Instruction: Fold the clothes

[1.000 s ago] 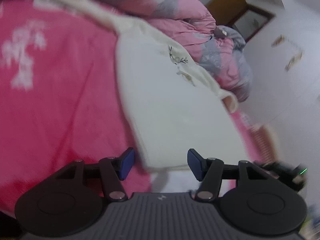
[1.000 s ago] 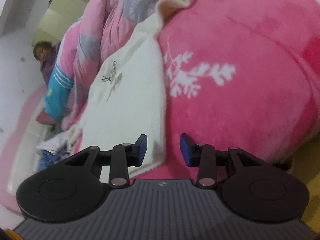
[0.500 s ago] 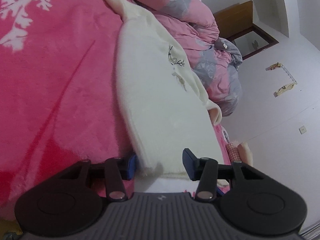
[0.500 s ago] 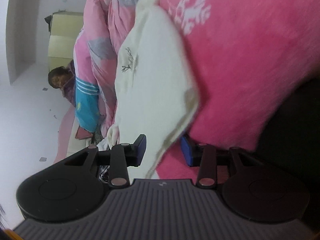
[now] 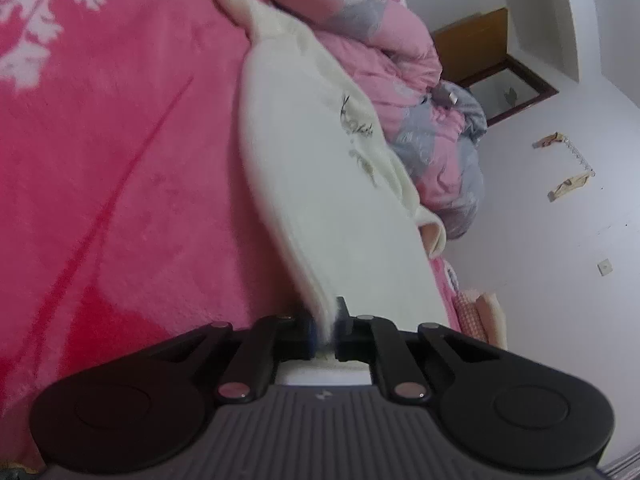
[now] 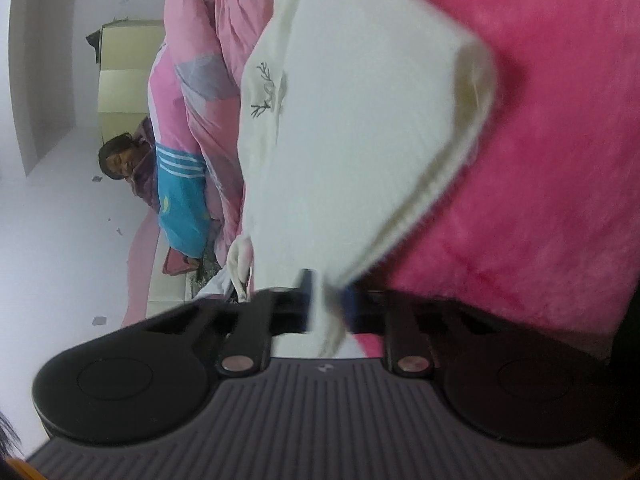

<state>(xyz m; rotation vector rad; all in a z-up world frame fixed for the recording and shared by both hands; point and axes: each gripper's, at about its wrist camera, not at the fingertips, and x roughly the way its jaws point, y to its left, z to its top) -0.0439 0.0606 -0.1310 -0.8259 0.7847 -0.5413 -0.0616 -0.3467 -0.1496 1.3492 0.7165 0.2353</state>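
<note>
Both claws, wide apart half a second earlier, are now closed on the hem of the cream garment (image 5: 320, 184). The left claw (image 5: 325, 330) is clamped on one corner, the right claw (image 6: 326, 306) on the other, whose edge is lifted. The garment is spread across the pink bed (image 5: 120, 152), beside a rumpled quilt (image 5: 432, 128).

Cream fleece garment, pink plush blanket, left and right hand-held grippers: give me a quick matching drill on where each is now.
1. cream fleece garment with deer embroidery
2. pink plush blanket with white leaf print
3. pink-and-grey quilt
4. left hand-held gripper

A. bunched beyond the garment
B. spread under the garment
C. shut on the hem
D. pinched at both near corners

1-D, 2-B, 3-A, 4-C
</note>
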